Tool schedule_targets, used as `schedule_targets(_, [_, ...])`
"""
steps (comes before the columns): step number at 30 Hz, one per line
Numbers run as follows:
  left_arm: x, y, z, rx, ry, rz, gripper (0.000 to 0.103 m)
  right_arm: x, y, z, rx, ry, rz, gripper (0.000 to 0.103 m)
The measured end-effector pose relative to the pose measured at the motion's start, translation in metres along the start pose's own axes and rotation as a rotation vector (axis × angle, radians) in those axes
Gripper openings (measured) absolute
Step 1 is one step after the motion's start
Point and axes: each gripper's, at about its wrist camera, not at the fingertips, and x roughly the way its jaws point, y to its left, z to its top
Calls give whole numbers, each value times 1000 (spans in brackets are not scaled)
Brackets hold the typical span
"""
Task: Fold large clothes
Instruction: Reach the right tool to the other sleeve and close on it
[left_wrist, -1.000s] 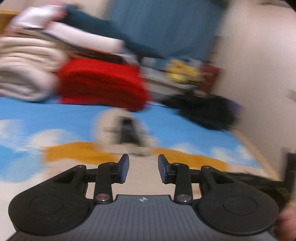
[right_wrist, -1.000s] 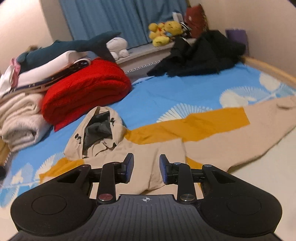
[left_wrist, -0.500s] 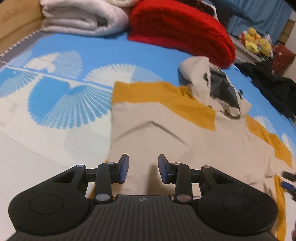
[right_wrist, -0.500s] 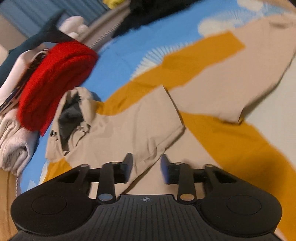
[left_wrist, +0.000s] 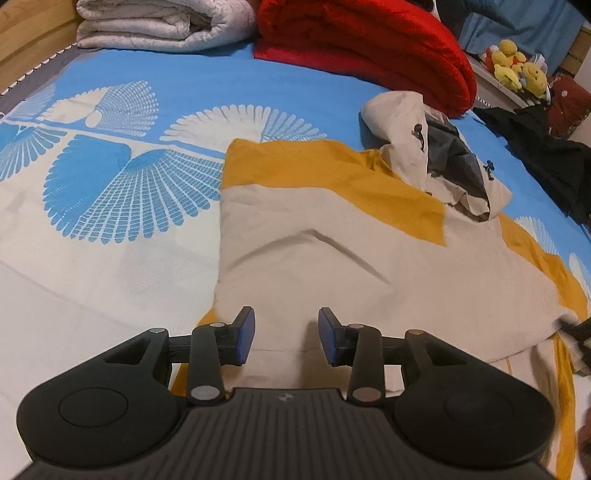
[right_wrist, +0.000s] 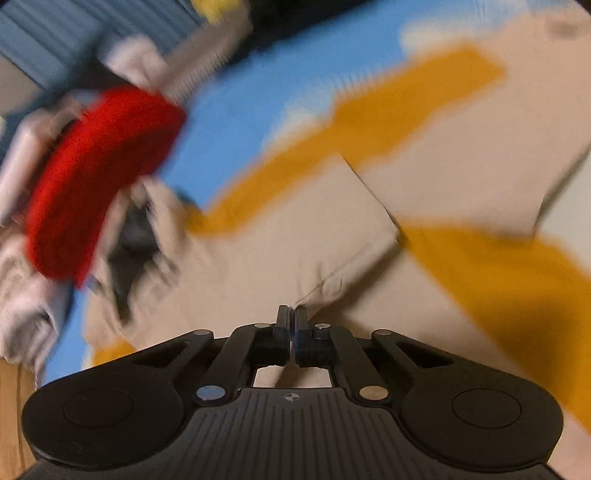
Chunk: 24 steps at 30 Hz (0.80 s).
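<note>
fabric of the beige and mustard hooded jacket (left_wrist: 332, 251) is lying flat on the blue fan-print bedspread (left_wrist: 110, 177) just ahead of both tongs. i am holding the left gripper (left_wrist: 286, 334) with its tips apart over the folded sleeve, while the right gripper (right_wrist: 291, 325) is pinched together on the sleeve's corner. i am keeping that pinch firm and lifting low, so the fold stays crisp.

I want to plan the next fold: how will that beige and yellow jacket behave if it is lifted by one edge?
Probably floppy: the jacket lies flat on the bed with soft creases. A lifted edge would likely sag and drag the rest. The hood looks bulkier and may flop sideways. The right gripper looks shut on a fold; blur hides detail.
</note>
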Motion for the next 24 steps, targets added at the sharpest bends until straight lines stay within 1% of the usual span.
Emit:
schedule_targets(1, [1, 0, -1, 6, 5, 4, 42, -13, 6, 2, -34, -56, 11, 1])
schedule_targets(2, [3, -1, -2, 21, 11, 13, 42, -20, 10, 3, -68, -89, 3, 1])
schedule_targets(3, [8, -2, -5, 49, 27, 34, 42, -21, 10, 5, -88, -93, -33, 1])
schedule_targets(4, [14, -3, -8, 76, 52, 62, 42, -15, 6, 5, -89, -64, -93, 1])
schedule_targets(5, [22, -2, -13, 97, 82, 93, 42, -5, -1, 5, -83, -13, -155, 2])
schedule_targets(6, [30, 0, -19, 111, 111, 121, 42, 8, -10, 4, -72, 62, -228, 3])
schedule_targets(7, [34, 2, -22, 114, 124, 141, 43, 15, -20, 1, -33, 108, -291, 7])
schedule_targets(8, [34, 2, -22, 113, 122, 155, 43, 13, -27, 1, 16, 103, -322, 7])
schedule_targets(9, [30, 0, -21, 122, 100, 174, 43, 9, -30, 2, 34, 85, -324, 7])
schedule_targets(10, [22, -7, -19, 145, 54, 189, 41, 3, -29, 4, 30, 49, -303, 7])
schedule_targets(11, [14, -15, -17, 177, 7, 182, 41, -4, -24, 8, 15, -5, -254, 7])
schedule_targets(12, [7, -22, -16, 202, -26, 154, 41, -9, -20, 11, -2, -41, -202, 8])
schedule_targets(13, [5, -26, -16, 210, -33, 119, 42, -11, -17, 13, -19, -63, -139, 18])
schedule_targets(14, [12, -26, -18, 195, 3, 99, 42, -7, -16, 16, -29, -46, -77, 25])
schedule_targets(15, [24, -21, -23, 158, 69, 100, 42, 2, -18, 17, -33, 8, -47, 34])
schedule_targets(16, [35, -15, -28, 116, 120, 103, 41, 16, -22, 16, -36, 102, -59, 34])
schedule_targets(17, [41, -11, -31, 89, 140, 102, 41, 27, -28, 14, -36, 174, -108, 33])
schedule_targets(18, [40, -14, -31, 101, 132, 114, 41, 32, -35, 14, -26, 205, -157, 29])
schedule_targets(19, [34, -21, -28, 128, 111, 130, 42, 30, -42, 17, 1, 194, -166, 27])
schedule_targets(20, [25, -27, -25, 147, 70, 121, 43, 26, -45, 24, 20, 179, -166, 29])
schedule_targets(21, [15, -33, -21, 159, 29, 97, 44, 18, -45, 34, 16, 150, -162, 30])
schedule_targets(23, [-1, -46, -15, 181, -42, 50, 50, -6, -47, 57, -30, 45, -125, 31])
schedule_targets(24, [-6, -50, -14, 195, -66, 39, 51, -16, -51, 68, -47, -2, -125, 32])
